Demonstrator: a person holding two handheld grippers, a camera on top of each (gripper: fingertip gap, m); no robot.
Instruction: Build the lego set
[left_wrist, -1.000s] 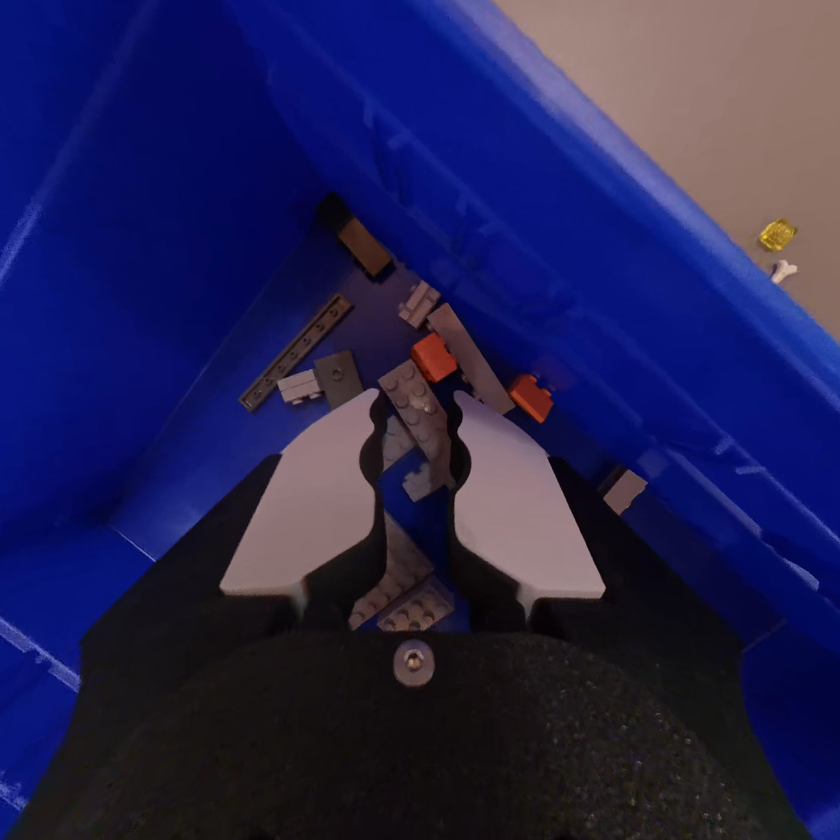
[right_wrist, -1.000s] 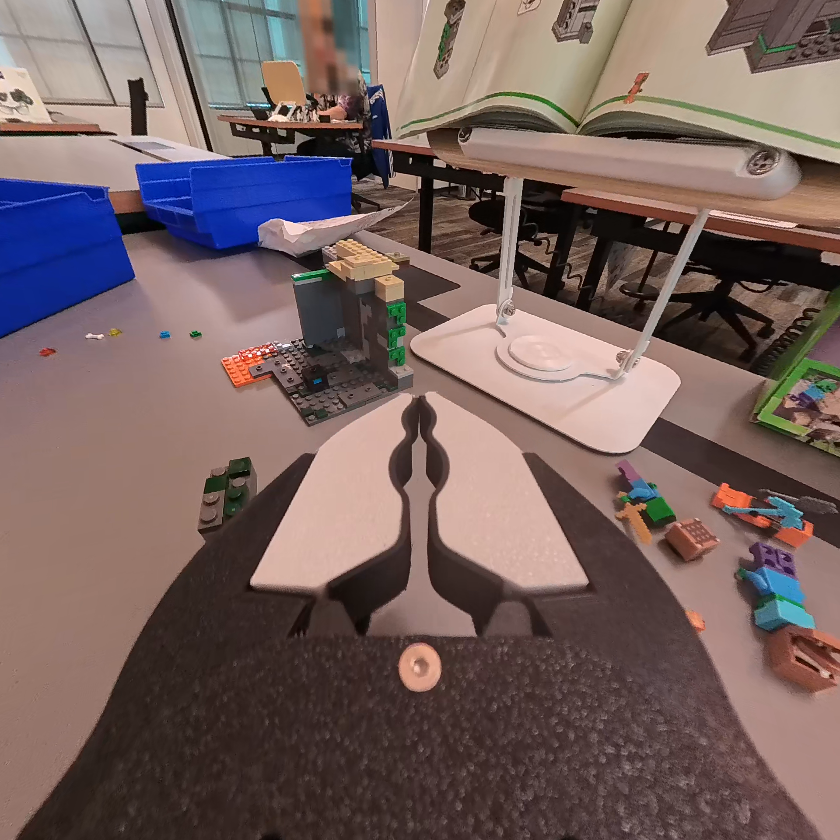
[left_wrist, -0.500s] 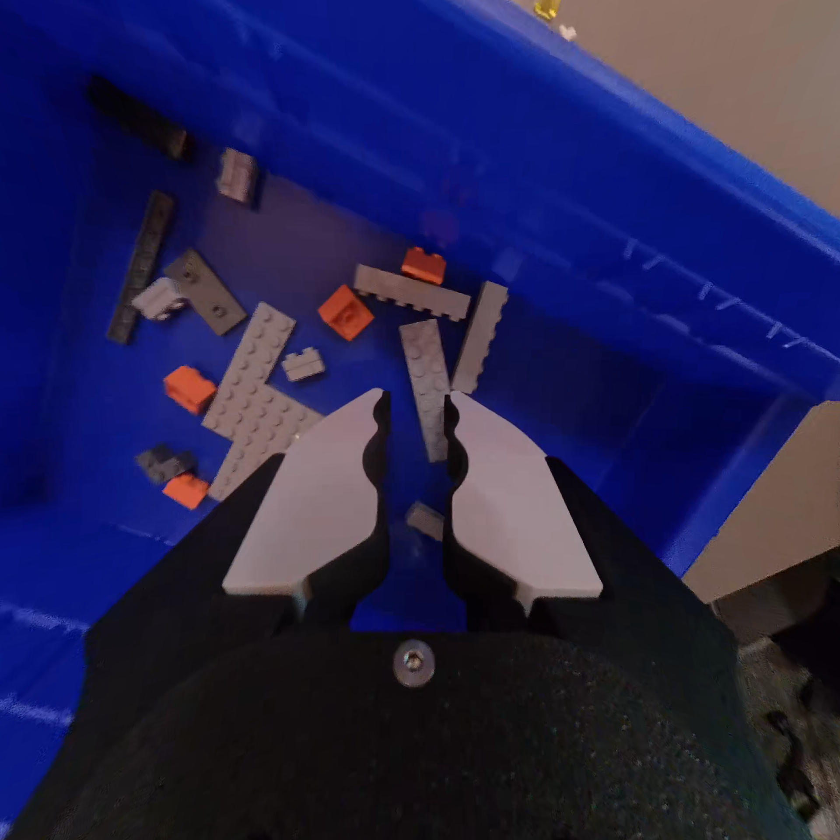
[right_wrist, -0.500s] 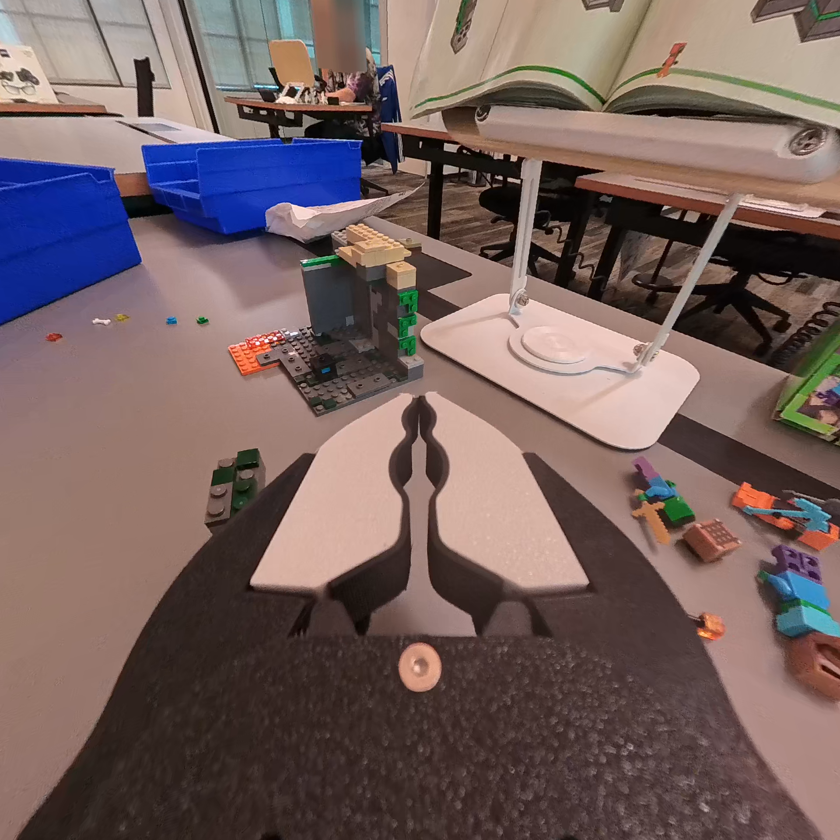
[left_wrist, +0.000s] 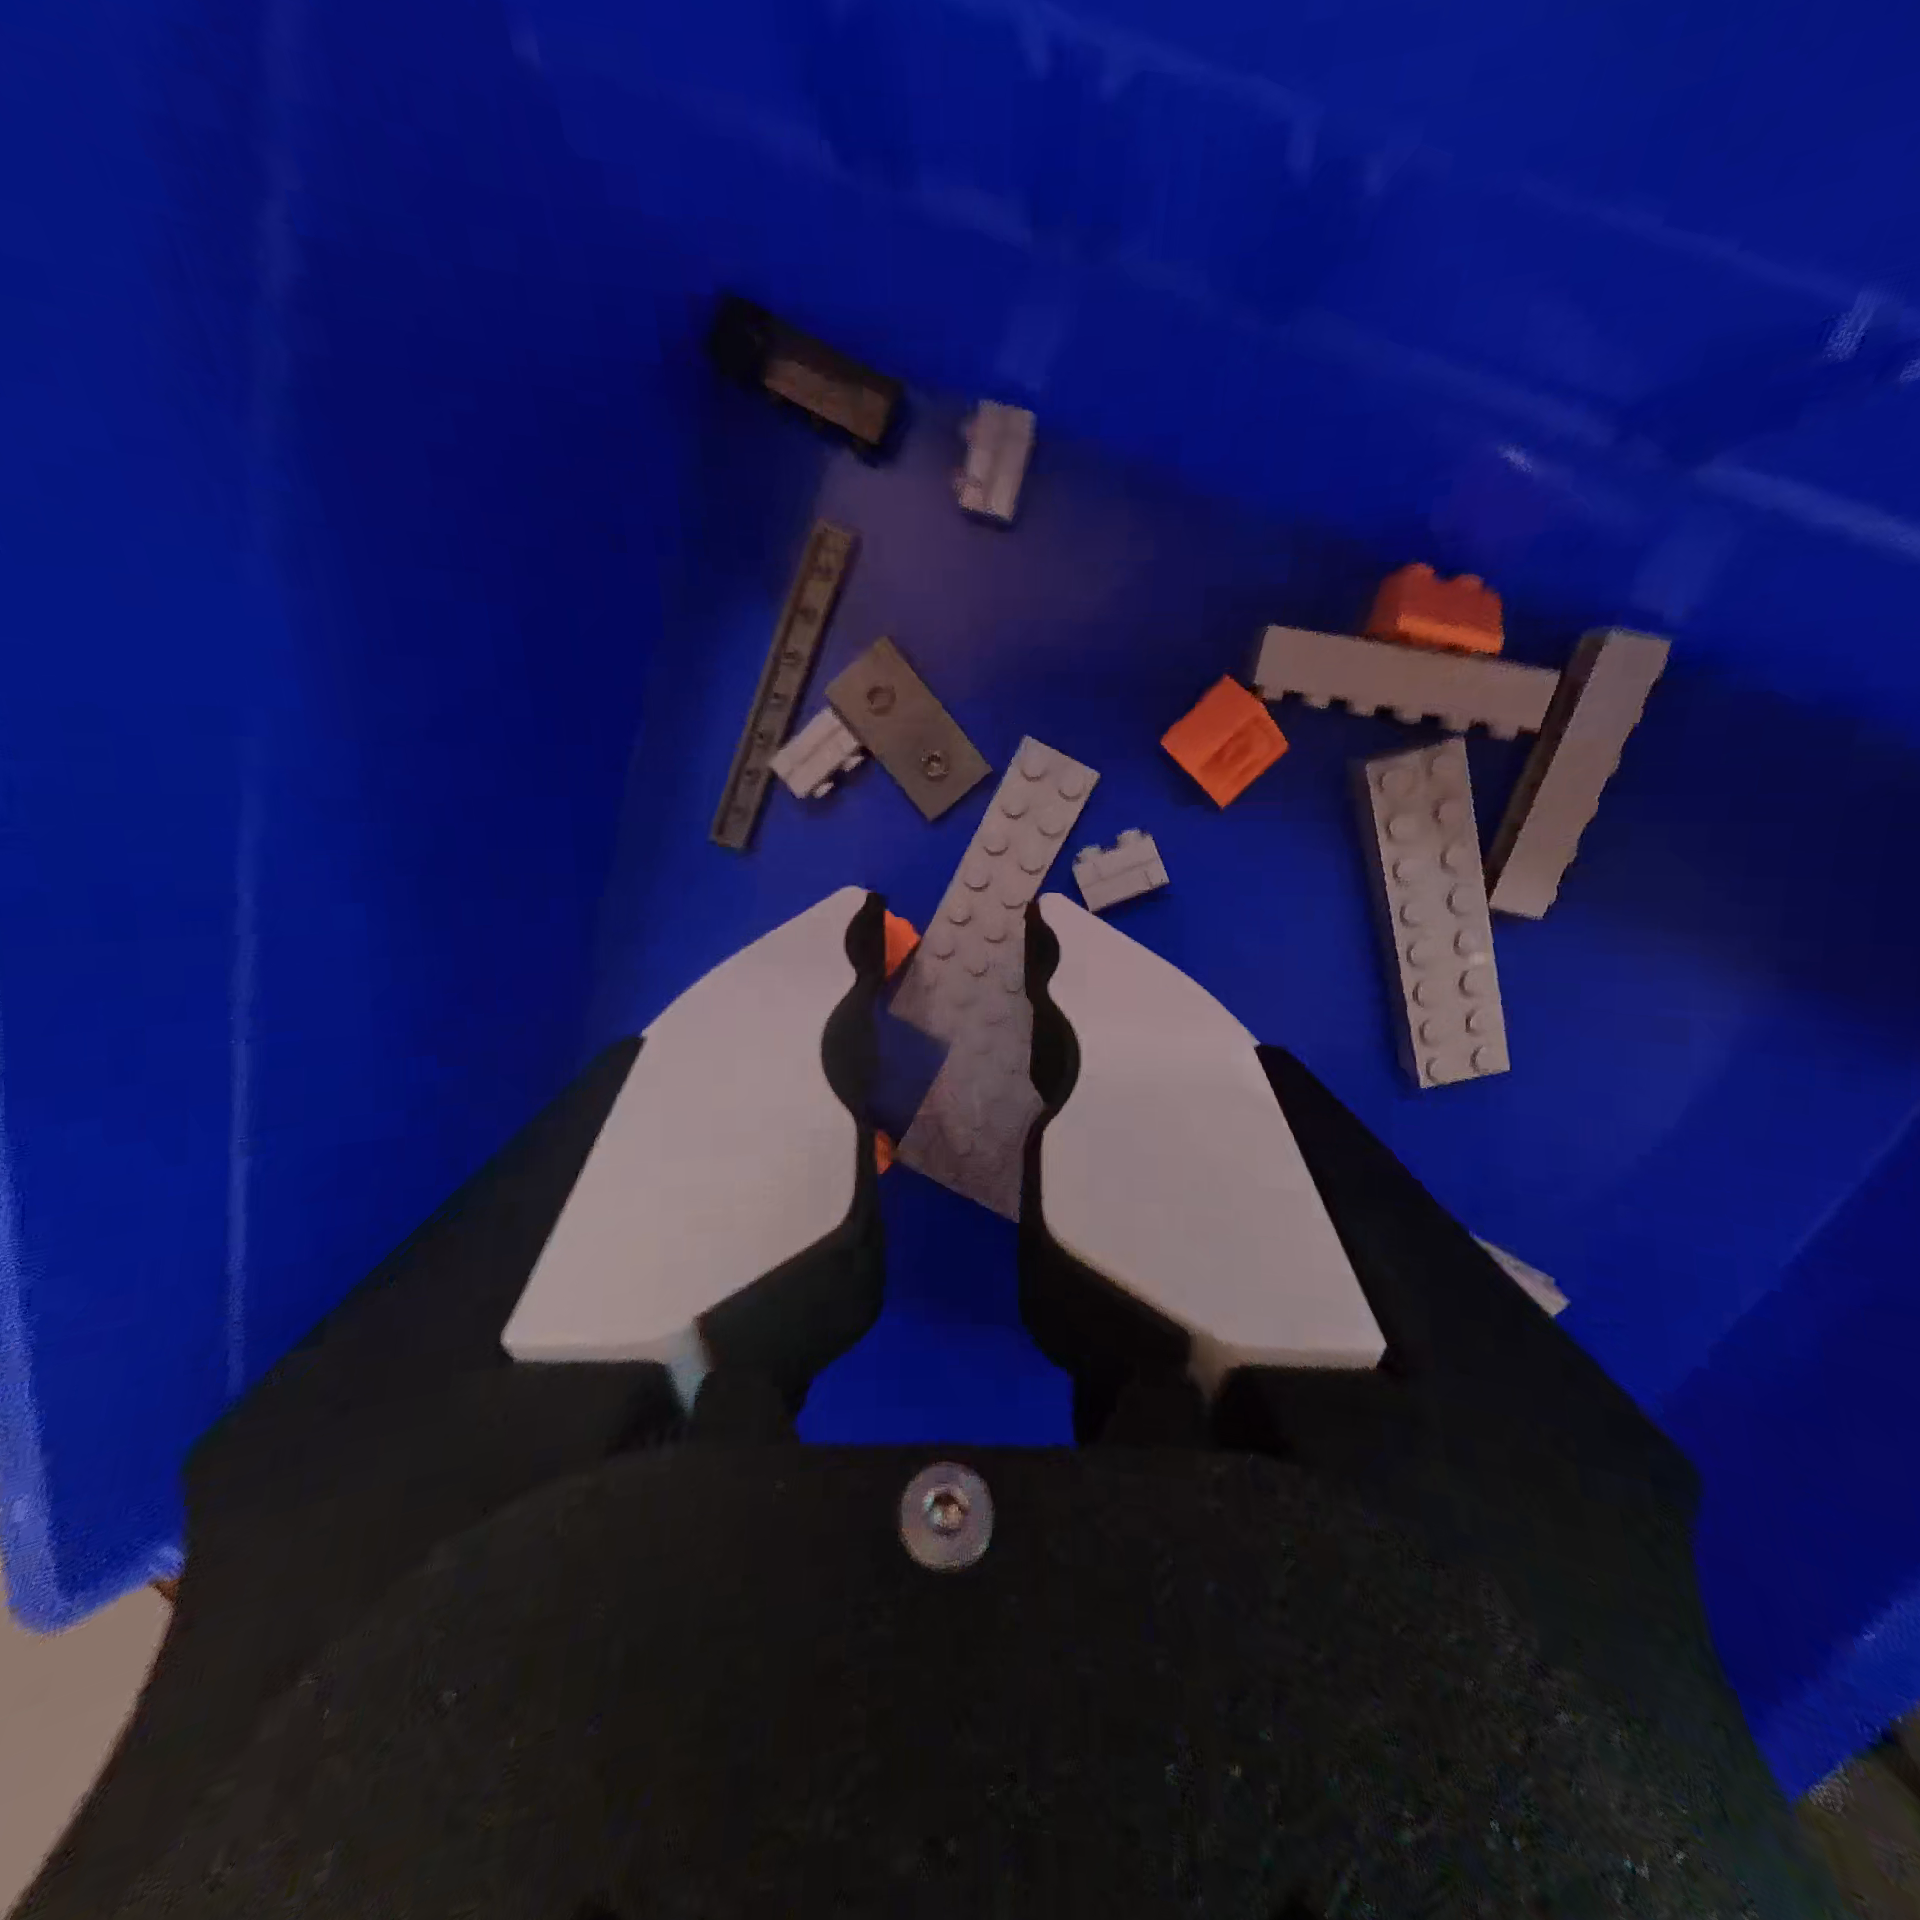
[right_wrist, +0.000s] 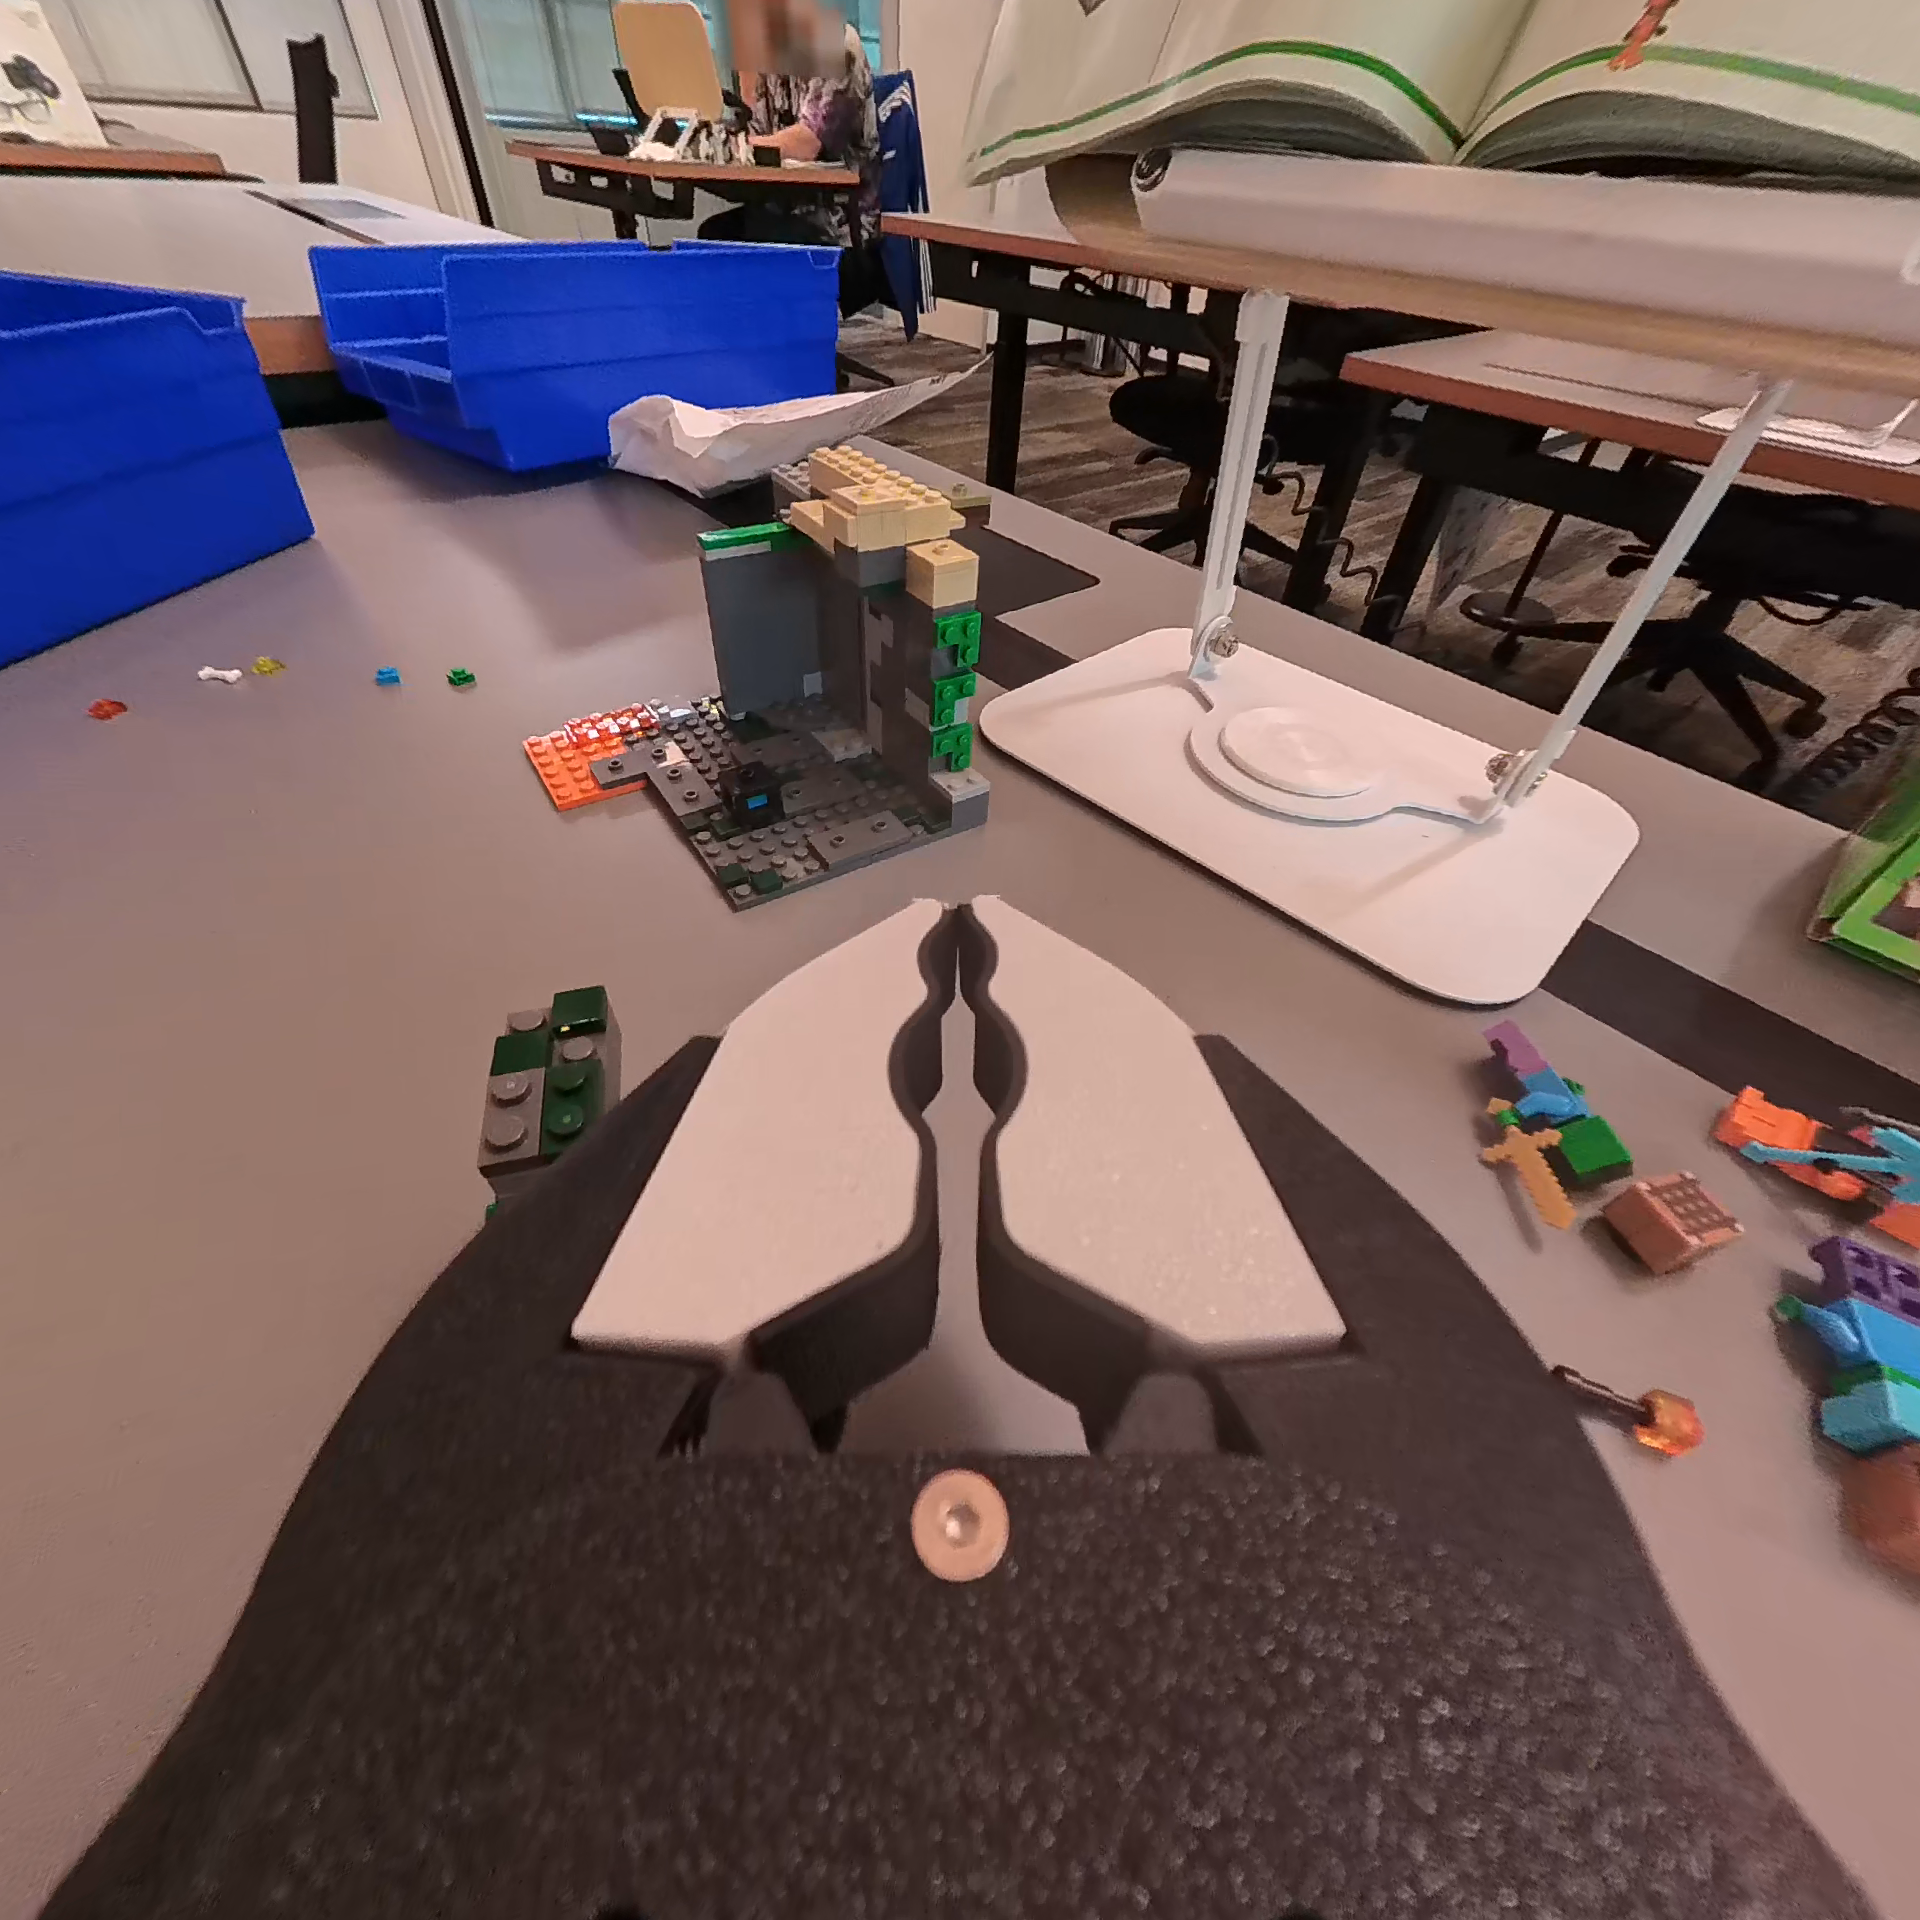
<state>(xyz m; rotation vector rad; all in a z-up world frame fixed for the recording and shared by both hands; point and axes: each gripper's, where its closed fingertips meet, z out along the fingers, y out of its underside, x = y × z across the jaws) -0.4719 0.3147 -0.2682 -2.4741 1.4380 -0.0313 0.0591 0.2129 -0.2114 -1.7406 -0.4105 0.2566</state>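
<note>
Currently the left claw (left_wrist: 951, 914) hangs inside the blue bin (left_wrist: 364, 623), its jaws parted by a narrow gap and holding nothing. A long grey plate (left_wrist: 997, 935) lies on the bin floor directly under the gap, its far end reaching ahead of the tips; whether the tips touch it cannot be told. An orange piece shows just inside the left tip.

Procedure for the step in hand, judged to be picking a part from the bin:
- Turn the claw so the jaws meet the plate's two long edges squarely.
- Lower until the tips bracket the plate, then close.
- Keep clear of the small grey brick (left_wrist: 1120, 871) just ahead and right of the tips.
- A thin plate lying flat is likely to slip; tilt it against the floor if the grip fails.

Further right of the claw lie a thick grey brick (left_wrist: 1434, 914) and an orange brick (left_wrist: 1224, 740).

The right claw (right_wrist: 958, 912) is clenched and empty, poised over the table (right_wrist: 260, 883). The partly built model (right_wrist: 831, 686) stands just ahead of its tips, with a small green and grey stack (right_wrist: 551, 1081) to the left.
</note>
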